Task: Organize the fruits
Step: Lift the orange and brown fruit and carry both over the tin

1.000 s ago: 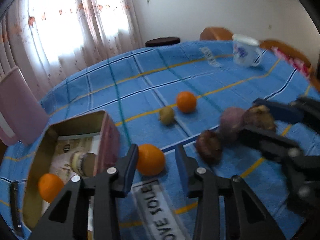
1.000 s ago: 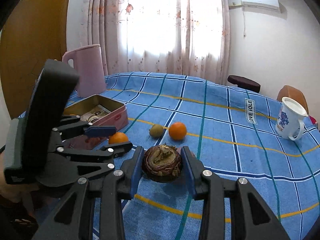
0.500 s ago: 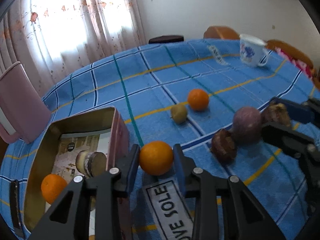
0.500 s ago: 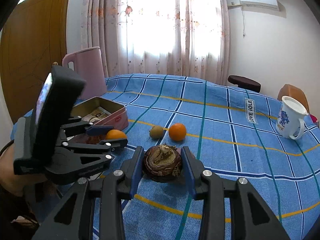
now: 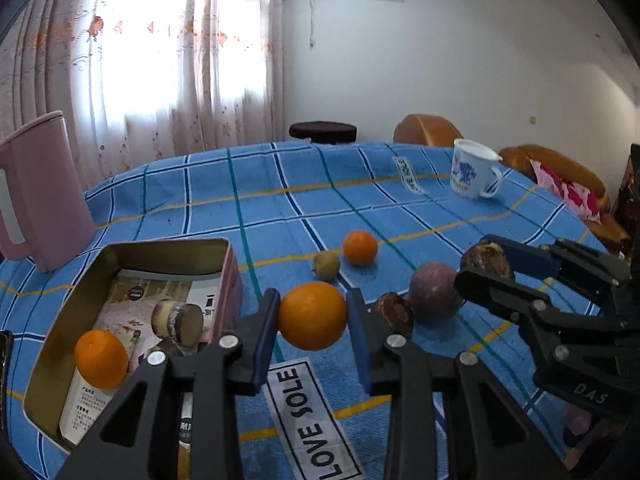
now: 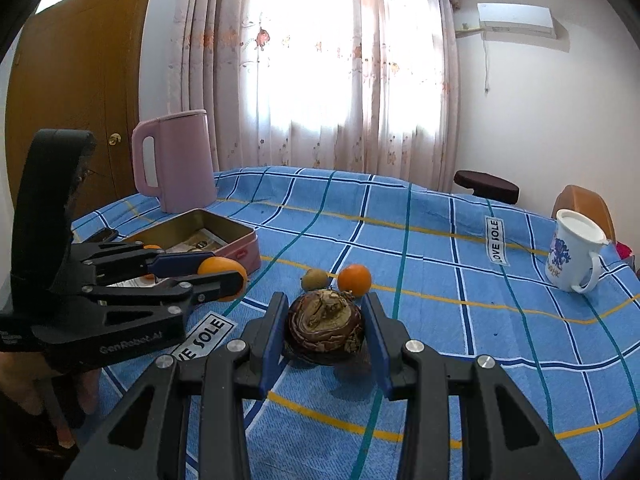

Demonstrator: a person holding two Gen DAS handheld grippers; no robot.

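Round surface [image 5: 280,208] under blue checked cloth; open pink tin [image 5: 230,276] at left, already holding one orange. Left gripper [image 5: 313,316] clamped on an orange [image 5: 312,316], lifted beside the tin. Right gripper [image 6: 325,326] narrowly bracketing a brown wrinkled fruit [image 6: 325,330], seemingly resting on cloth. Risk: smooth orange slipping free, or clipping the tin's rim.

A tabletop [image 5: 280,208] covered in a blue checked cloth printed "LOVE SOLE" carried a pink jug [image 5: 36,192] at its left edge, an open tin [image 5: 230,268] beside it, and a white mug [image 5: 472,172] at the far right. An orange [image 5: 360,248] and a kiwi [image 5: 326,266] lay touching mid-table, near a purple fruit [image 5: 434,294] and a brown fruit [image 5: 394,312].
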